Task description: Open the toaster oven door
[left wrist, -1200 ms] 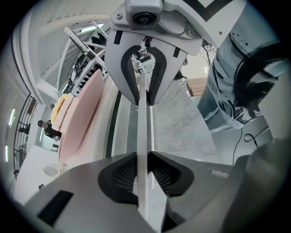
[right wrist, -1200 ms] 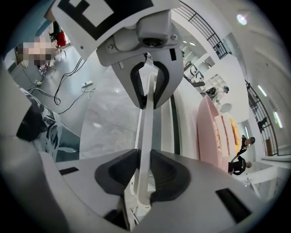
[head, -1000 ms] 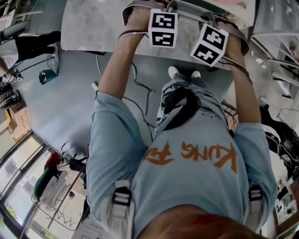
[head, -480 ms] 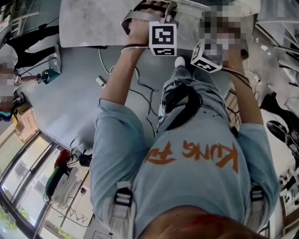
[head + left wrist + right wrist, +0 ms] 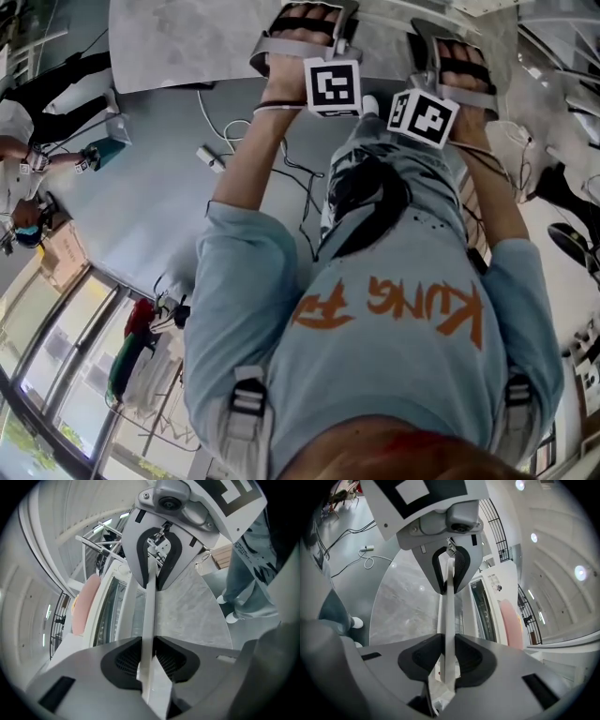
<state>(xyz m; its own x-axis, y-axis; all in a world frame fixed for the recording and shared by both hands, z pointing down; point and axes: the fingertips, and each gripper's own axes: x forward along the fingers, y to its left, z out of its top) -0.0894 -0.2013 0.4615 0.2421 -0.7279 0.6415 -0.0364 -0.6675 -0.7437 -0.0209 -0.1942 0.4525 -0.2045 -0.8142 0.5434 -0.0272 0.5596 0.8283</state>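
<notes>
Both grippers hold the toaster oven's long white door handle, one near each end. In the left gripper view my left gripper is shut on the bar, and my right gripper clamps its far end. The right gripper view mirrors this: my right gripper is shut on the handle, with my left gripper at the other end. The white toaster oven with its dark glass door lies just beyond the bar. In the head view both hands and the marker cubes sit at the top edge, and the oven is hidden.
The oven stands on a grey marble table. A pink flat object lies on top of the oven. Cables and a power strip trail over the grey floor. My legs and shoes stand close to the table's edge.
In the head view both hands and their marker cubes have moved down the picture, toward my body, side by side. More of the grippers' straps now shows.
</notes>
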